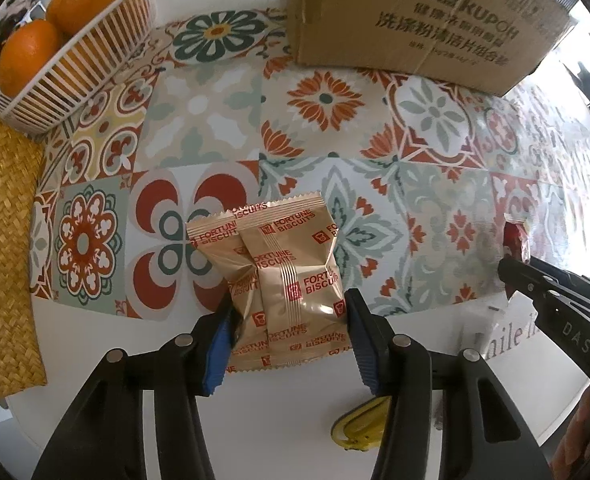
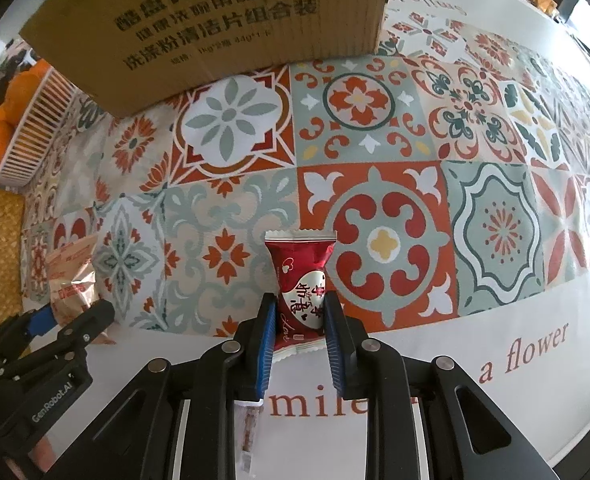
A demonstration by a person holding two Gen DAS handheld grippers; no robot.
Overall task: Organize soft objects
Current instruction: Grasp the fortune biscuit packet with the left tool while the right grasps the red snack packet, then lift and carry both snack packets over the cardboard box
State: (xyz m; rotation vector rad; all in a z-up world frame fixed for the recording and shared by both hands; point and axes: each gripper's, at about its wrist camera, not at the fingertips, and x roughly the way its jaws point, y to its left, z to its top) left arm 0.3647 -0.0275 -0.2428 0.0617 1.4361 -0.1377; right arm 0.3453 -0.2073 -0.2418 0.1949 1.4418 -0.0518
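Evidently both grippers are at the carrying stage of the job, each with a soft snack pack already in its grasp. The left gripper [image 1: 289, 316] pinches two gold foil "Fortune Biscuits" packets [image 1: 283, 276], one overlapping the other, its blue-padded fingers [image 1: 365, 344] pressed against their sides; the pair sits just above the patterned tile-print tablecloth [image 1: 215, 120]. The right gripper [image 2: 300, 332] squeezes a dark red sweet wrapper with a white heart label [image 2: 301, 280] between its pads, the pack standing upright over the cloth's front edge.

Ahead of both stands a brown cardboard box with printed Chinese lettering [image 2: 215, 20], which I judge to be the likely destination, though its opening is out of view. A white slatted basket of oranges [image 1: 79, 64] sits well off to the left, beside a woven straw mat [image 1: 3, 240].

Next, each pack needs lifting clear and carrying forward over the box rim, with a steady squeeze so the slippery foil does not slide out.
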